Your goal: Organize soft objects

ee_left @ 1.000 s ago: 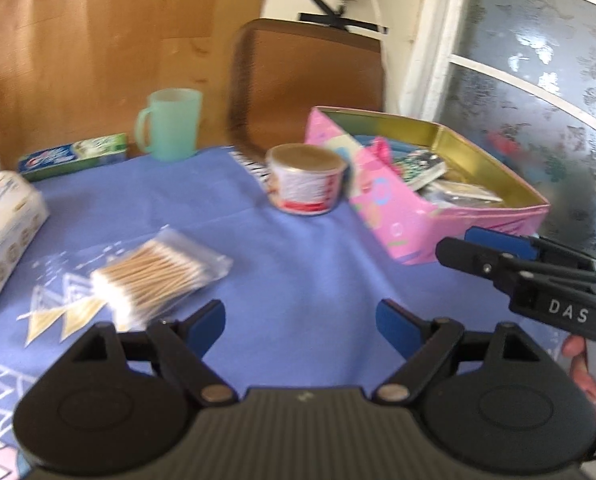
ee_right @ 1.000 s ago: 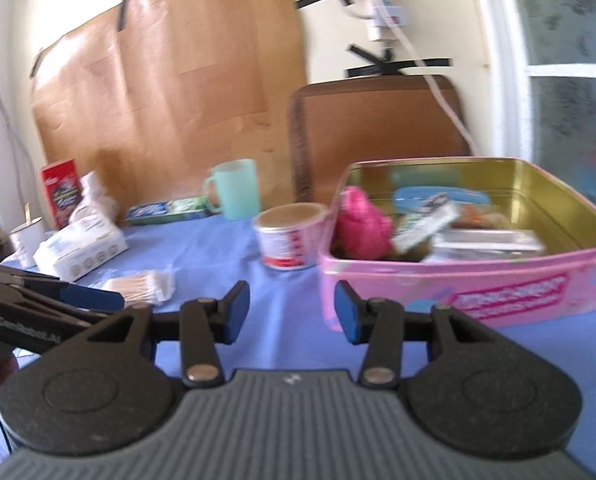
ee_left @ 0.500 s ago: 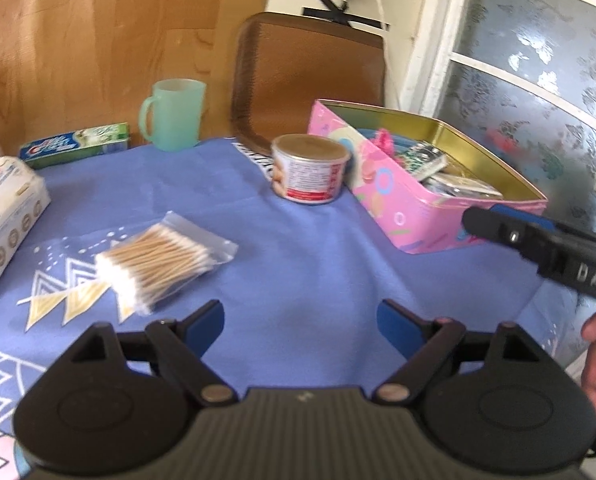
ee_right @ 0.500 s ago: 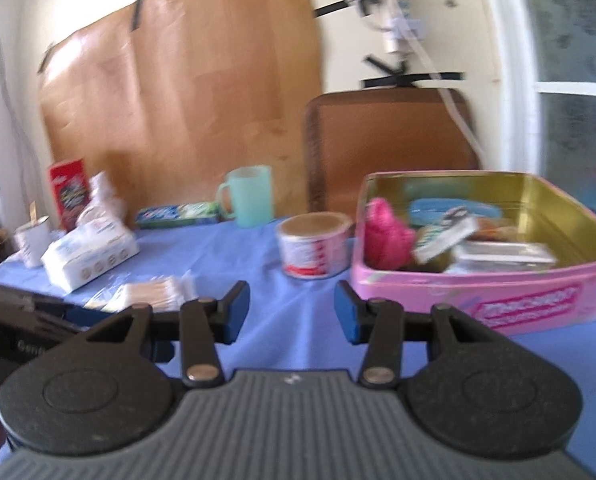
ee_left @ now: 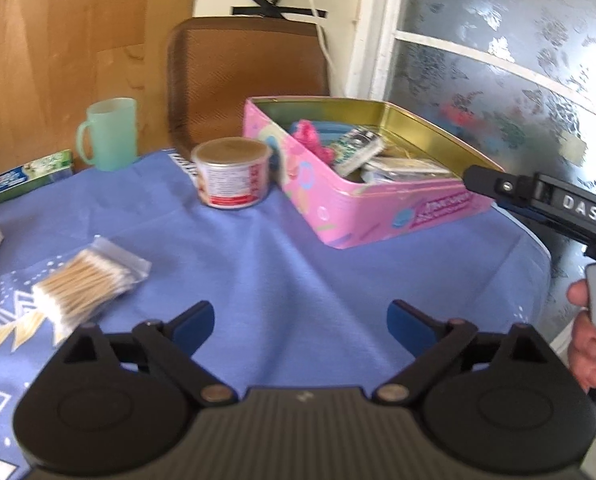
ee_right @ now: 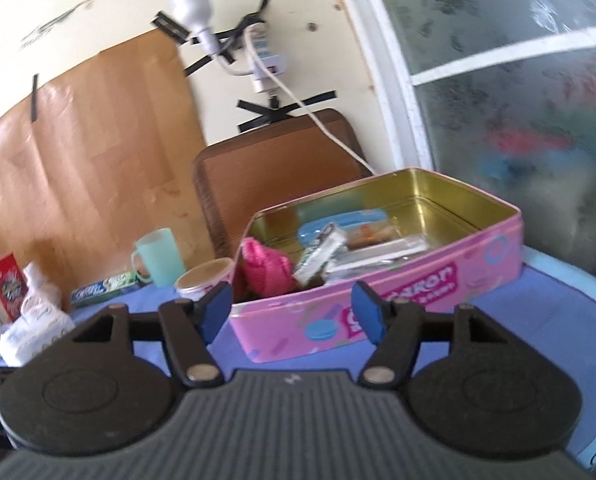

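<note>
A periwinkle-blue tablecloth (ee_left: 298, 240) with white and gold triangle motifs at its edge covers the surface. The biscuit tin (ee_right: 378, 312) is pink outside with pastel blue circles and white lettering, gold inside, holding a hot-pink tuft (ee_right: 264, 270) and a blue-lidded case (ee_right: 342, 220). Nearby stand a mint-green mug (ee_left: 108, 134), a red-and-white labelled tub (ee_left: 232, 178), a green-and-blue toothpaste box (ee_left: 22, 178), and tan-stemmed, white-tipped cotton swabs (ee_left: 84, 284); both grippers' fingers (ee_left: 192, 322) are black with blue pads.

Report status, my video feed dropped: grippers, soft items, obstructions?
Left gripper and right gripper both opening, nothing between them. Cotton swab bag on cloth, untouched. Pink tin ahead, path open.
</note>
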Demonstrator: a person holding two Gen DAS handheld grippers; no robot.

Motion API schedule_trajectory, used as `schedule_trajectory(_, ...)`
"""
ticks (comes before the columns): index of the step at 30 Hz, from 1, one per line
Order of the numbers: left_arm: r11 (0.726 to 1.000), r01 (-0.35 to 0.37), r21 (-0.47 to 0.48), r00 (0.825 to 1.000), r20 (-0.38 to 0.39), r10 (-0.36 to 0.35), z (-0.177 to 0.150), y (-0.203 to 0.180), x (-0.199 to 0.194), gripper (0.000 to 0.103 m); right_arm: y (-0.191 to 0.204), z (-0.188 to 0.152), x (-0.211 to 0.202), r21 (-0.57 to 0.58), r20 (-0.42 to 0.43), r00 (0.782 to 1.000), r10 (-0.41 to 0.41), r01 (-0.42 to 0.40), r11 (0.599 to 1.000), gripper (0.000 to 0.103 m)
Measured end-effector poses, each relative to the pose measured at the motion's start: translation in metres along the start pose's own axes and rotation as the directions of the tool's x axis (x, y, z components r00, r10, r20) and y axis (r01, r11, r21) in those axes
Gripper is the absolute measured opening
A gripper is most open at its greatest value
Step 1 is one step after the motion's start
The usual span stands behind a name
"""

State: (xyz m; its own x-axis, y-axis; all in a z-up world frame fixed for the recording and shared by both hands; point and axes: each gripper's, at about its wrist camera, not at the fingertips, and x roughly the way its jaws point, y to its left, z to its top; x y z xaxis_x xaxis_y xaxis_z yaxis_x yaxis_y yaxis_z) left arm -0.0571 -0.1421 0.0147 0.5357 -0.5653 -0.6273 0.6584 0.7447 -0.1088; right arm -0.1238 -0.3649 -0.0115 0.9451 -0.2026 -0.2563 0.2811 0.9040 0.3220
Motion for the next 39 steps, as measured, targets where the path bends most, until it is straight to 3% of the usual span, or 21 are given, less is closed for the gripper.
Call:
schedule_trajectory(11, 0.997, 0.045, 0.055, 0.996, -0.073, -0.041, 0.000, -0.028, 0.022, 0.100, -0.032, -0.008, 0.004, 0.092, -0.022, 1.000, -0.014, 0.016, 0.996, 0.068)
schedule_trajectory(20, 0.997, 0.049, 0.065, 0.995, -0.087, -0.044, 0.001, -0.030, 0.027, 0.102, -0.044, -0.010, 0.005, 0.133, -0.028, 0.999, -0.018, 0.022, 0.991, 0.068)
schedule_trajectory(31, 0.999, 0.041, 0.032, 0.997, -0.067, -0.039, -0.001, -0.015, 0.017, 0.103, -0.029, -0.005, 0.007, 0.098, -0.028, 1.000, 0.000, 0.003, 0.995, 0.068)
schedule_trajectory(39, 0.999, 0.015, -0.040, 0.999, -0.040, -0.017, -0.008, 0.017, 0.002, 0.103, 0.001, -0.004, 0.014, 0.034, -0.045, 0.998, 0.039, -0.038, 0.999, 0.068)
